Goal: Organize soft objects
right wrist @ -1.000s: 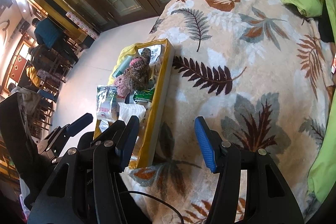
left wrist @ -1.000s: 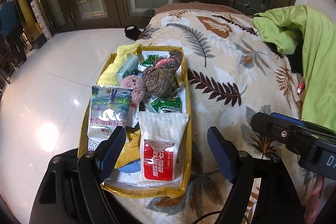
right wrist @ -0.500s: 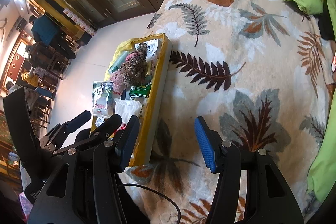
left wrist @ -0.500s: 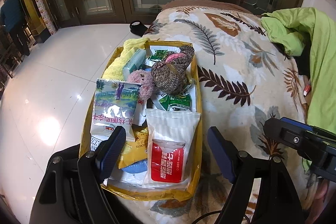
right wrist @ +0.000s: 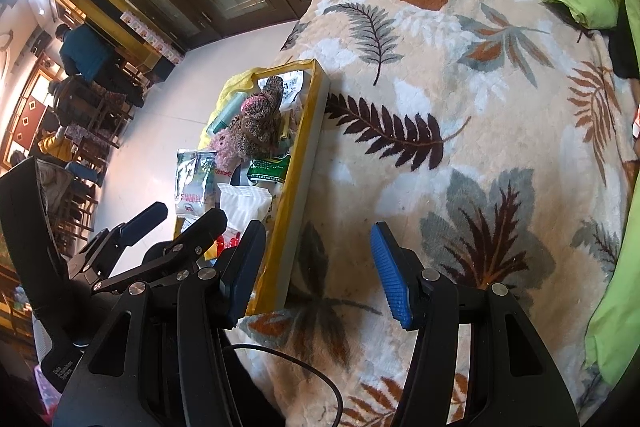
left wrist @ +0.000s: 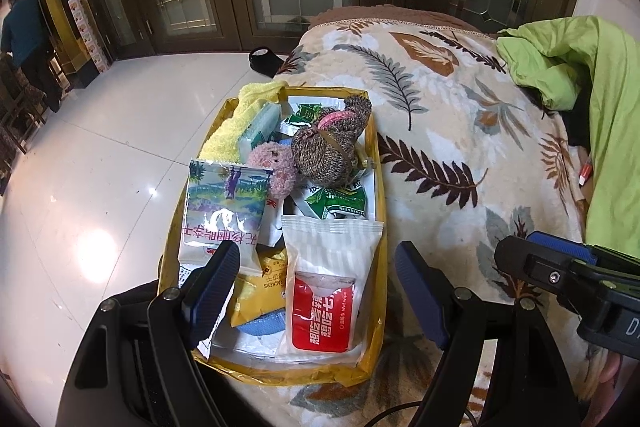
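A yellow tray (left wrist: pixel 378 187) sits at the left edge of a bed covered by a leaf-print blanket (left wrist: pixel 460 131), and it holds the soft objects and packets. Near its far end lies a brown knitted plush (left wrist: pixel 328 151) with a pink patch, touching a fuzzy pink plush (left wrist: pixel 278 169) on its left. A yellow towel (left wrist: pixel 236 123) runs along the far left side, with a pale green pack (left wrist: pixel 260 125) beside it.

The left wrist view looks straight down into the tray and shows the packets' faces: a white pouch with a red label (left wrist: pixel 326 283) bearing Chinese characters, a landscape-printed pouch (left wrist: pixel 224 211) with pink Chinese characters, a yellow packet (left wrist: pixel 262 283) on which "ACKERS" can be read, and green sachets (left wrist: pixel 340 201) whose print is too small to read. The right wrist view sees the tray (right wrist: pixel 304 187) from the side, showing its grey outer wall and a wide bare stretch of blanket (right wrist: pixel 460 147) to its right, with people seated at tables in the far room. A lime green cloth (left wrist: pixel 580 67) lies on the bed's far right.

The left tool (left wrist: pixel 318 281) hovers over the near end of the tray, its jaws wide apart and holding nothing. The right tool (right wrist: pixel 318 271) hangs over the blanket just beside the tray, jaws also apart and empty.
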